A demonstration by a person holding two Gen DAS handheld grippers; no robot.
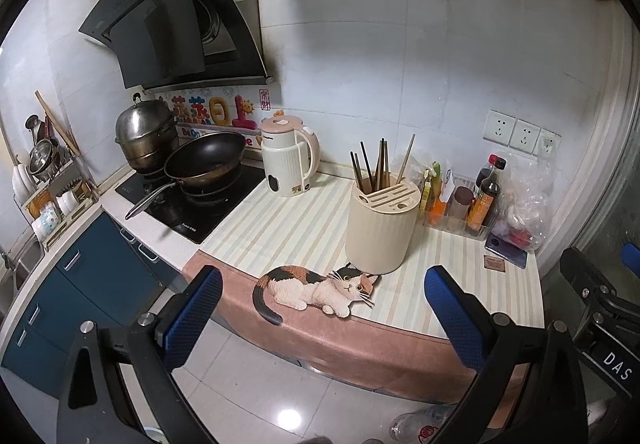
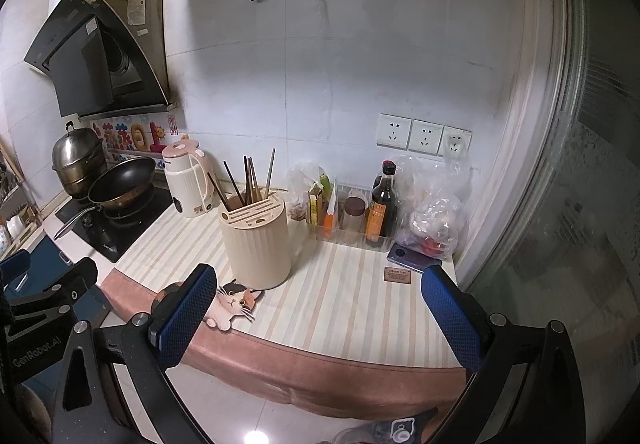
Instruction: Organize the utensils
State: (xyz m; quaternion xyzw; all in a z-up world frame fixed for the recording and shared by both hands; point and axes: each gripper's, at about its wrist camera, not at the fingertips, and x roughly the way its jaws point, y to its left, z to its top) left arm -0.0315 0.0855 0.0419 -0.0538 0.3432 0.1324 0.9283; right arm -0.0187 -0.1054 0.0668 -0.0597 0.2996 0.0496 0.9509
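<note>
Grippers held above the desk edge, both empty.
Left gripper (image 1: pixel 322 308) and right gripper (image 2: pixel 318 310) each have blue-padded fingers (image 1: pixel 195 318) spread wide, holding nothing. Dark and wooden chopsticks (image 1: pixel 378 165) stand upright in the ribbed cream cylindrical utensil holder (image 1: pixel 380 226) on the striped cloth-covered desk (image 1: pixel 460 268), just behind a flat calico cat-shaped mat (image 1: pixel 316 290).

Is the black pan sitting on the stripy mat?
No, the pan sits on the stove, left of the kettle.
</note>
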